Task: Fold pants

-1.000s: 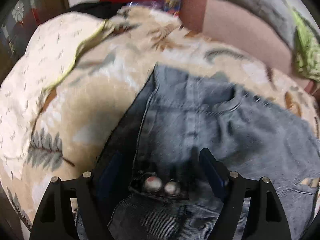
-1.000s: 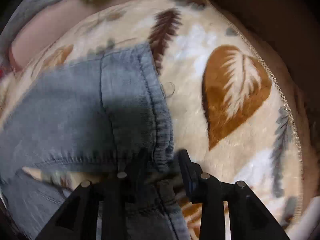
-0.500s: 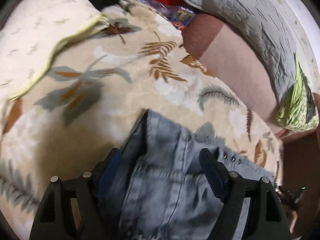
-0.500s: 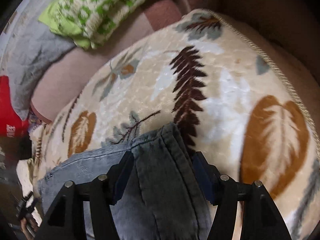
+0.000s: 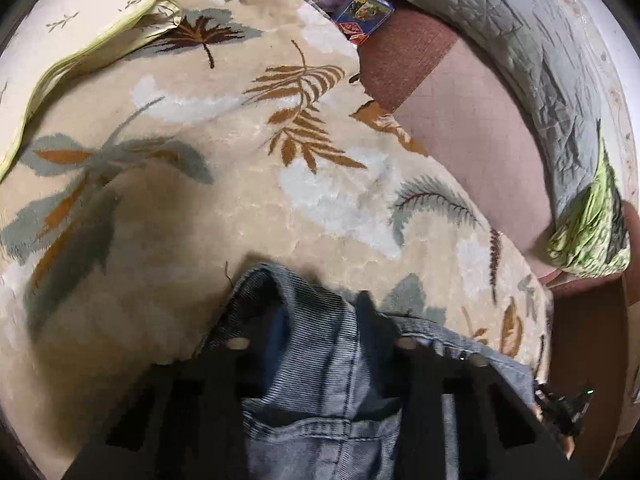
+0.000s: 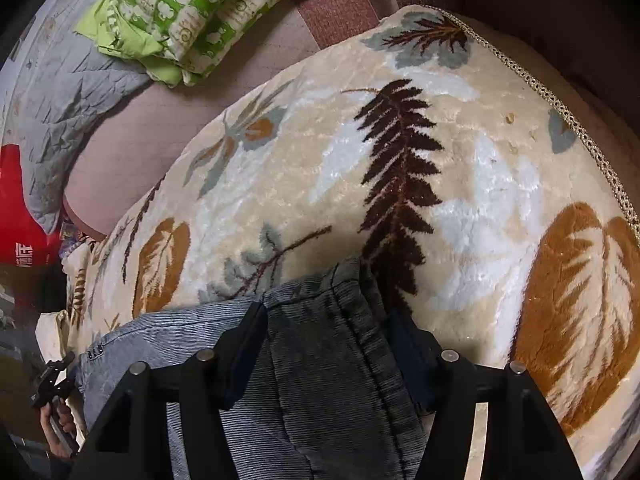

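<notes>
Grey-blue denim pants lie on a cream blanket with a leaf pattern. In the left wrist view, my left gripper sits at the pants' far edge. Its jaws are closing, and a raised fold of denim is bunched and pinched between them. In the right wrist view, the pants show a darker folded edge with a seam. My right gripper straddles that edge with its jaws wide. The pads stand clear of the cloth on both sides.
The blanket has a braided edge at the right. Behind it are pink-brown upholstery, a grey quilt, a green patterned cushion, a red bag and a small colourful box. A pale sheet lies far left.
Both grippers have slid to the pants' far edge. The left jaws have narrowed onto a fold of denim. The right jaws widened off the cloth, then stayed put.
</notes>
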Demonstrator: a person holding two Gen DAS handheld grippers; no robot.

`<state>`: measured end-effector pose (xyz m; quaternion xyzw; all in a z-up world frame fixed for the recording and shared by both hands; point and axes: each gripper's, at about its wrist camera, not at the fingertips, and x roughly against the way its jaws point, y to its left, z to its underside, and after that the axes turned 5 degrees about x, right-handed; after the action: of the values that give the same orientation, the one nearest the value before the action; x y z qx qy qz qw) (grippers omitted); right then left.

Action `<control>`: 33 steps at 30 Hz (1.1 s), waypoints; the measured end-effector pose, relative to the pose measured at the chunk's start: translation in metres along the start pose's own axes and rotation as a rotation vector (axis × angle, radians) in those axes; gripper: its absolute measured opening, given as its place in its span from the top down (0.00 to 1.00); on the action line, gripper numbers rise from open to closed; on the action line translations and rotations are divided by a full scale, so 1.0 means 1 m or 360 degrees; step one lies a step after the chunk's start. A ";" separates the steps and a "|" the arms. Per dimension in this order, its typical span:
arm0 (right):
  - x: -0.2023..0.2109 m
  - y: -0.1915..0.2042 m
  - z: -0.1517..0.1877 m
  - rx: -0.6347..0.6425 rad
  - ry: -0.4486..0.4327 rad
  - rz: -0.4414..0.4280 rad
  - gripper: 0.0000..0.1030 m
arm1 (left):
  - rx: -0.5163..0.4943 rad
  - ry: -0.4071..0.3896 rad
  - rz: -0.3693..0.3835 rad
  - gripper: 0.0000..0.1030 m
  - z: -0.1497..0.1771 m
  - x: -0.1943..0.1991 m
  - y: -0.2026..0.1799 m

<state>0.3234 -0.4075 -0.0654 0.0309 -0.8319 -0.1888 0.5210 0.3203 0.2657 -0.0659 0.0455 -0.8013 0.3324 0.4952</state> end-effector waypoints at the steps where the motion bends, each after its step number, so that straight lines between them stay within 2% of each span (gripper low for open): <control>1: 0.002 0.000 -0.002 0.0004 -0.0018 -0.0003 0.37 | -0.0004 0.0004 -0.0021 0.84 0.000 -0.002 0.001; 3: 0.003 0.000 -0.005 0.0000 -0.0039 -0.0007 0.37 | 0.0007 0.0000 -0.0057 0.92 -0.001 -0.006 0.004; 6: -0.014 0.004 -0.008 0.0034 0.0027 0.0049 0.37 | 0.0020 0.0002 -0.0062 0.95 -0.001 -0.008 0.008; 7: -0.017 0.007 -0.008 0.0067 0.0028 0.0082 0.41 | 0.0012 0.0001 -0.0070 0.96 -0.001 -0.008 0.007; 8: -0.019 0.011 -0.009 0.0102 0.0019 0.0133 0.61 | -0.0003 -0.0003 -0.0080 0.97 -0.002 -0.007 0.006; 9: -0.017 0.011 -0.009 0.0098 0.0004 0.0164 0.74 | -0.0014 -0.0011 -0.0086 0.97 -0.001 -0.005 0.005; 10: -0.015 0.012 -0.009 0.0094 -0.0006 0.0156 0.82 | -0.0023 -0.0028 -0.0085 0.98 -0.002 -0.002 0.003; 11: -0.013 0.016 -0.009 0.0123 -0.0017 0.0175 0.86 | -0.0023 -0.0045 -0.0061 0.98 -0.002 0.002 0.002; 14: 0.005 0.030 -0.007 0.0193 -0.0089 0.0230 0.86 | -0.0035 -0.0132 0.0016 0.98 0.000 0.021 -0.005; 17: 0.038 0.043 -0.006 0.0226 -0.0206 0.0193 0.86 | -0.0047 -0.0214 0.0108 0.98 0.007 0.050 -0.012; 24: 0.110 0.066 0.011 0.0268 -0.0371 0.0125 0.86 | -0.0091 -0.0329 0.0357 0.98 0.036 0.136 -0.024; 29: 0.166 0.066 0.039 0.0263 -0.0480 0.0051 0.86 | -0.0118 -0.0403 0.0487 0.98 0.072 0.200 -0.013; 33: 0.203 0.054 0.080 0.0279 -0.0536 -0.0019 0.86 | -0.0139 -0.0428 0.0544 0.98 0.109 0.238 0.011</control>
<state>0.1682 -0.3853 0.0955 0.0492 -0.9204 -0.1212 0.3685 0.1126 0.2724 0.0937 -0.0686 -0.8699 0.3674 0.3220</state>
